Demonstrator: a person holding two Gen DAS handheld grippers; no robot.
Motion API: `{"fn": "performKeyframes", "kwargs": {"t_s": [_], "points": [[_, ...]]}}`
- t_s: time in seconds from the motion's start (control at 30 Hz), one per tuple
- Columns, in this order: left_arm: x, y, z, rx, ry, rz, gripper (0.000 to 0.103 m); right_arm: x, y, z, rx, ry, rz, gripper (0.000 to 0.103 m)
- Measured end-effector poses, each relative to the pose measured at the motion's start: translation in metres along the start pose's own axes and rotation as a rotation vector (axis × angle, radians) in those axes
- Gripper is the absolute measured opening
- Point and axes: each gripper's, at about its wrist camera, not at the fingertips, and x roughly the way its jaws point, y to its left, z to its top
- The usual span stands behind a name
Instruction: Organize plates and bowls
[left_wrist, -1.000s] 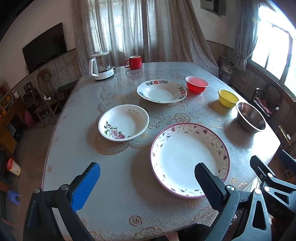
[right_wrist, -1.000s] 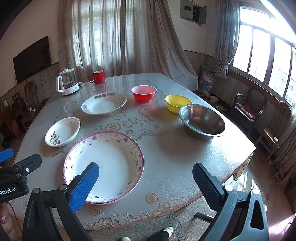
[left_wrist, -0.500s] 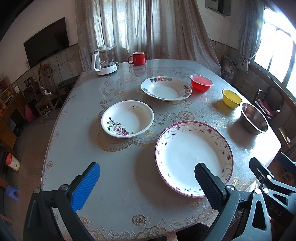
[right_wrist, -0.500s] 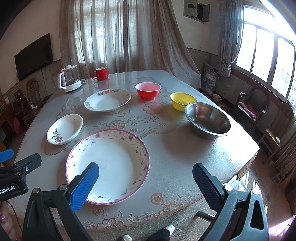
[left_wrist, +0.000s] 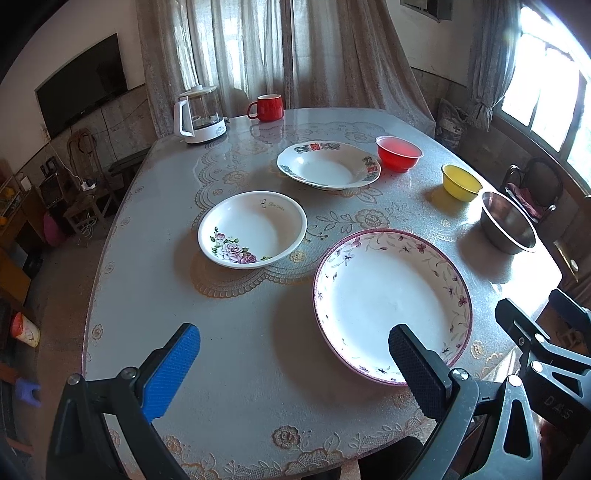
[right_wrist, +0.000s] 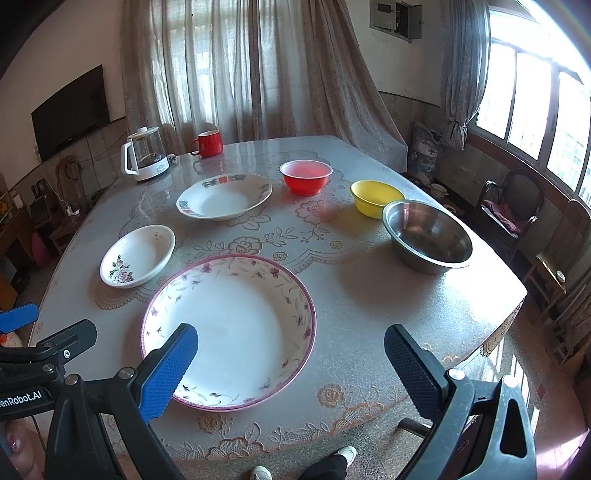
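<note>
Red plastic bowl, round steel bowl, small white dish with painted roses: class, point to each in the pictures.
Red plastic bowl (right_wrist: 306, 177): right wrist view, on its inner bottom.
Round steel bowl (right_wrist: 428, 233): right wrist view, on its inside wall.
Small white dish with painted roses (left_wrist: 255, 229): left wrist view, on its white centre.

Glass kettle (left_wrist: 199, 114) and red mug (left_wrist: 269, 107) at the table's (left_wrist: 240, 325) far edge, wall television (left_wrist: 83, 83), curtains (left_wrist: 280, 51)
</note>
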Motion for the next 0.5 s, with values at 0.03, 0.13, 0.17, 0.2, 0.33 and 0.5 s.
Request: {"fn": "performKeyframes", "kwargs": {"t_s": [0.03, 0.13, 0.17, 0.2, 0.33, 0.5], "points": [[0.003, 0.002, 0.001, -0.003, 0.005, 0.0, 0.103, 0.001, -0.002, 0.001, 0.004, -0.002, 0.003, 0.102], [0.015, 0.01, 0.003, -0.013, 0.039, -0.017, 0.103, 0.01, -0.013, 0.002, 0.032, 0.014, 0.045, 0.099], [0.02, 0.014, 0.003, -0.025, 0.055, -0.035, 0.103, 0.015, -0.018, 0.002, 0.04, 0.027, 0.061, 0.096], [0.026, 0.018, 0.003, -0.043, 0.07, -0.053, 0.103, 0.022, -0.022, 0.002, 0.048, 0.041, 0.069, 0.093], [0.053, 0.032, 0.002, -0.127, 0.132, -0.136, 0.103, 0.051, -0.037, -0.004, 0.046, 0.15, 0.07, 0.084], [0.084, 0.027, -0.003, -0.135, 0.239, -0.16, 0.103, 0.079, -0.037, -0.01, -0.04, 0.204, 0.076, 0.08]]}}
